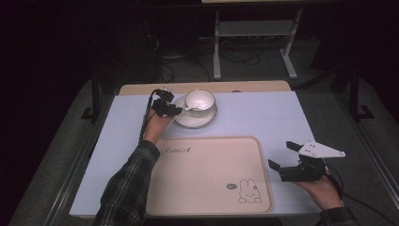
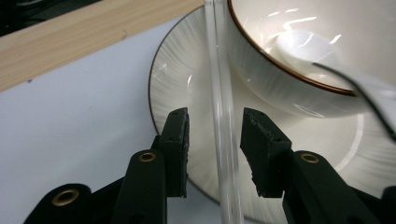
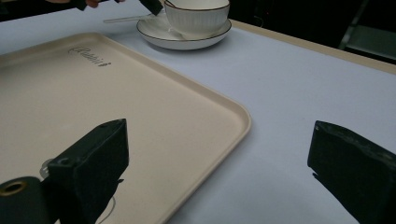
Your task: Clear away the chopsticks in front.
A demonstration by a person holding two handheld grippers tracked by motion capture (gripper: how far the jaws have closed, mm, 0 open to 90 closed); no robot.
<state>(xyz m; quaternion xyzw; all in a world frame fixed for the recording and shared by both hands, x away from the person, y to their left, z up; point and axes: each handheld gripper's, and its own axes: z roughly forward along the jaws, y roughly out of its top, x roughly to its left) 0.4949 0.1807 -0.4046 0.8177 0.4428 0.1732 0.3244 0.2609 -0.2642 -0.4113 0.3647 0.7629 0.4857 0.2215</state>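
Your left gripper (image 2: 215, 151) straddles the clear stirring rod (image 2: 222, 140) without pinching it, over the saucer (image 2: 177, 84) at the bench's twelve o'clock. Centre the rod, squeeze gently, and lift clear of the cup (image 2: 299, 51). Your right gripper (image 3: 219, 172) waits spread wide at four o'clock.

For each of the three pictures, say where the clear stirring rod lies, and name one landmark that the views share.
High view: clear rod at the saucer's left edge, by the left gripper.
Left gripper view: upright through the middle, between the open fingers.
Right gripper view: top left, level, beside the saucer.
Shared landmark: the white saucer.
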